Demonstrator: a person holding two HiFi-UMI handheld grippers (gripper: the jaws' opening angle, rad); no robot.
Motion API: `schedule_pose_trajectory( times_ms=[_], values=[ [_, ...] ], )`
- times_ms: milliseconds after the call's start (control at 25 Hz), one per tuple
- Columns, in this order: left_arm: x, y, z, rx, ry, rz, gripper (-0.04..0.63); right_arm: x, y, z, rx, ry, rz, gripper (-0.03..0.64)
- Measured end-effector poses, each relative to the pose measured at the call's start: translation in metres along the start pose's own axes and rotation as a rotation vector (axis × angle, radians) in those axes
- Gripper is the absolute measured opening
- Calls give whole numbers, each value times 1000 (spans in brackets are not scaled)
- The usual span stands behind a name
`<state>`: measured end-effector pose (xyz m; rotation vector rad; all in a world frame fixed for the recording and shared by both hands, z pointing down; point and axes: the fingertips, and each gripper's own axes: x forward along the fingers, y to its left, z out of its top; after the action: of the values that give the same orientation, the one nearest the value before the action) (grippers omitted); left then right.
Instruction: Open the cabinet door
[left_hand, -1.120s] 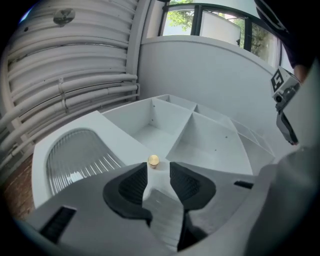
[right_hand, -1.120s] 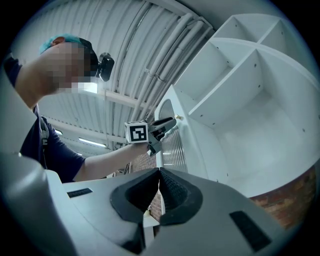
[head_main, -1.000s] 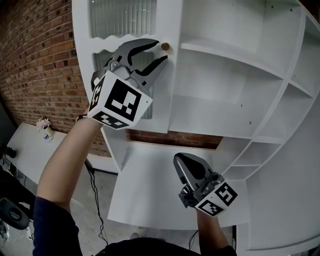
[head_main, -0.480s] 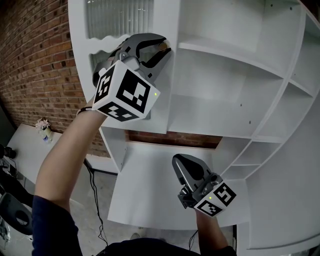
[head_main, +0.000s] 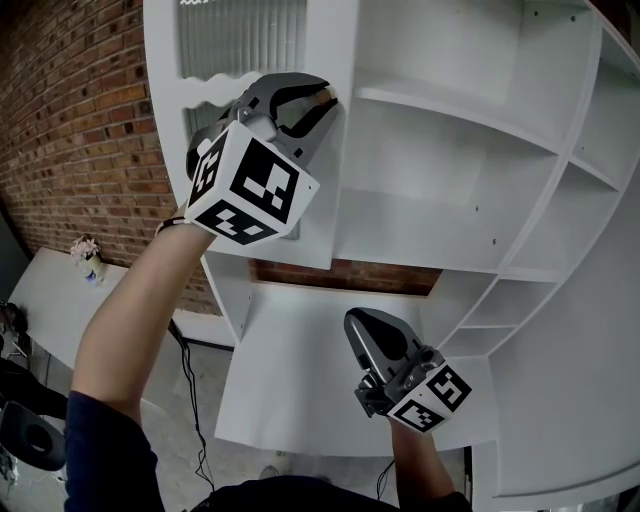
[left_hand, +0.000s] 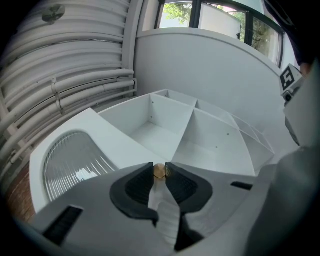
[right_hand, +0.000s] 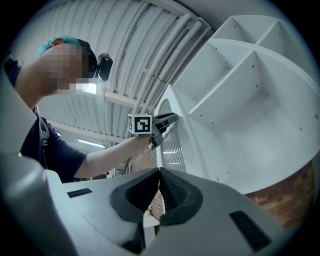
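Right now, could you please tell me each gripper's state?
Left gripper: jaws just closing, gripping the door knob.
Right gripper: shut, holding nothing.

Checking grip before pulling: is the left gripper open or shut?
Shut on the small brass knob: the left gripper, whose jaws have just been closing, presses it from both sides.
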<state>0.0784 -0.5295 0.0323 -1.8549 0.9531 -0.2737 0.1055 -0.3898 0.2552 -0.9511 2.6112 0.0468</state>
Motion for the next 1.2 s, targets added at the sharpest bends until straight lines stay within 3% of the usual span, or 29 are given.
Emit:
schedule_pose_trajectory(
  times_ms=[360, 800, 1200],
  values=[
    [-33, -1, 18, -34, -44, 12, 75, -7, 21, 4, -3, 6, 15, 26],
    [-96, 8, 32, -64, -86, -34, 74, -4, 67, -1, 7, 13, 52, 26],
    [-121, 8, 49, -84, -112, -14, 75, -14, 68, 8, 8, 31, 113, 26]
  ],
)
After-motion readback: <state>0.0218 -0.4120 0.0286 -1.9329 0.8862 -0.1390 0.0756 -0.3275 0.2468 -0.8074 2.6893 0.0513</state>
